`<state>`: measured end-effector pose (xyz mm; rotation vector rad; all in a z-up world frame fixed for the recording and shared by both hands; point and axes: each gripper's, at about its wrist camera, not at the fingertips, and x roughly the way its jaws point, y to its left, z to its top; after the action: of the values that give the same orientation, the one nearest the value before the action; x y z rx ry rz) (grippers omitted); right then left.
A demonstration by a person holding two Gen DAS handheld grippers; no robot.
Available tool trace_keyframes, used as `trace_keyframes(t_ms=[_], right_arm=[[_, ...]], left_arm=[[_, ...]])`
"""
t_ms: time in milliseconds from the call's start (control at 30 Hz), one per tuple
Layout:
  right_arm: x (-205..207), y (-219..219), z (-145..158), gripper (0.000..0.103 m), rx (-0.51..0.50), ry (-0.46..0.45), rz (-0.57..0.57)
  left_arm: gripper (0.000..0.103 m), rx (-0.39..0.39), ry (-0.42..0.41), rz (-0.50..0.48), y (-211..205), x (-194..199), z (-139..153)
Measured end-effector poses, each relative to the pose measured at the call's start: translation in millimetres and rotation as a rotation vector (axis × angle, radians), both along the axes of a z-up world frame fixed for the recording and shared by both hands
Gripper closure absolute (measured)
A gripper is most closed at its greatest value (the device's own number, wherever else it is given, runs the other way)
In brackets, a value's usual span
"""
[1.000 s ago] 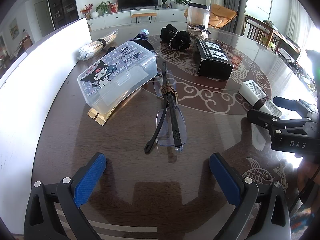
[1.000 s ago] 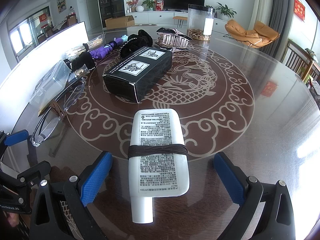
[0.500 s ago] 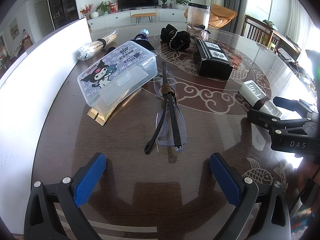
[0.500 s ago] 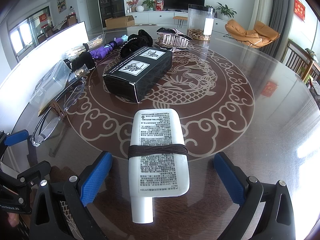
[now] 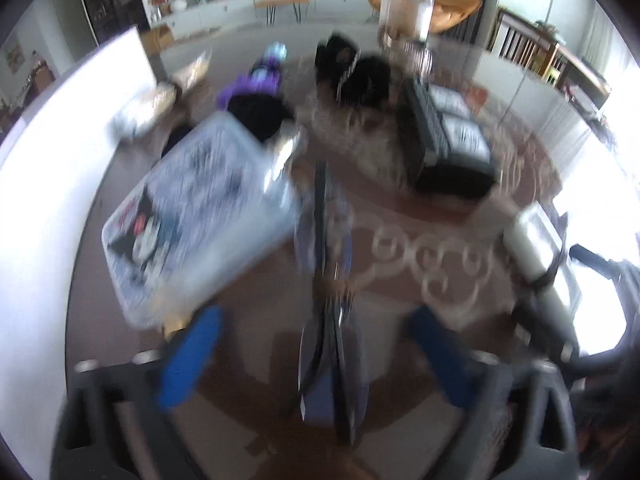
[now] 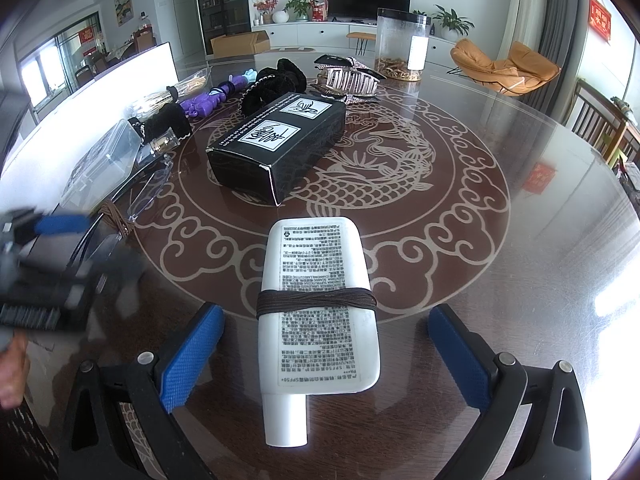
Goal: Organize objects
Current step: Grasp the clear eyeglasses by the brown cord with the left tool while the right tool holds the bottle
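Left wrist view is smeared with motion blur. Left hand-held gripper [image 5: 312, 360] straddles the folded glasses [image 5: 328, 320], which lie lengthwise on the desk [image 5: 248, 440] between the two blue pads [image 5: 188, 360]. Jaws have just been closing, with the glasses between them; a gap shows on each side of the frame, so the pads are not pressing and the gripper is still released. A brown band wraps the glasses partway along. Just left of the glasses sits a clear plastic box [image 5: 200, 224] with a cartoon lid. Beyond, to the right, a black carton [image 5: 448, 148]; behind that, blurred black scrunchies [image 5: 360, 76] and a purple toy [image 5: 256, 80].

Right wrist view is sharp. Right hand-held gripper [image 6: 320, 356] stands released, blue pads wide on either side of a white tube [image 6: 318, 300] that lies flat on the desk [image 6: 520, 240], cap toward the camera, printed back facing up. A dark brown band [image 6: 316, 302] circles the tube's middle. Neither pad touches the tube. The black carton [image 6: 276, 144] lies further in, over the dragon pattern under the glass. A hair claw [image 6: 348, 78] and a clear canister [image 6: 402, 50] stand at the far side. The left hand-held gripper [image 6: 44, 248] appears blurred at the left edge, over the glasses [image 6: 132, 200].
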<state>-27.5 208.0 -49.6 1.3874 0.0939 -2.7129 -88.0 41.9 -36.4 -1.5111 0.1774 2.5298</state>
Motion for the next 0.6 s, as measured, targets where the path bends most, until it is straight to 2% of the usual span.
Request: trace_keyframes(t_ms=[33, 67, 100, 200, 300, 400, 433, 500, 533, 600], right_arm=[[0, 0, 0, 0.001, -0.001, 0.000, 0.000], [0, 0, 0, 0.001, -0.006, 0.001, 0.001], [0, 1, 0, 0.001, -0.017, 0.003, 0.004], [-3, 5, 3, 0.000, -0.066, -0.028, 0.030], [-13, 9, 7, 0.000, -0.107, -0.131, 0.055], [-25, 5, 9, 0.000, -0.106, -0.202, 0.083], [-27, 1, 8, 0.004, -0.083, -0.210, 0.100], [-26, -14, 8, 0.027, 0.026, -0.198, 0.148], [-23, -17, 10, 0.049, 0.045, -0.181, 0.171], [-18, -18, 13, 0.049, 0.022, -0.198, 0.171]], left_arm=[[0.067, -0.001, 0.023, -0.017, 2, -2, 4], [0.087, -0.002, 0.024, -0.023, 3, -3, 6], [0.092, 0.000, 0.019, -0.021, 2, -3, 7], [0.092, 0.045, 0.031, -0.007, -11, 16, 9], [0.093, 0.122, 0.030, 0.026, -30, 42, 9], [0.093, 0.178, 0.036, 0.043, -38, 62, 8], [0.092, 0.195, 0.045, 0.045, -40, 66, 10], [0.092, 0.229, 0.065, 0.052, -45, 73, 12], [0.093, 0.244, 0.074, 0.054, -48, 75, 15], [0.092, 0.277, 0.093, 0.058, -54, 85, 19]])
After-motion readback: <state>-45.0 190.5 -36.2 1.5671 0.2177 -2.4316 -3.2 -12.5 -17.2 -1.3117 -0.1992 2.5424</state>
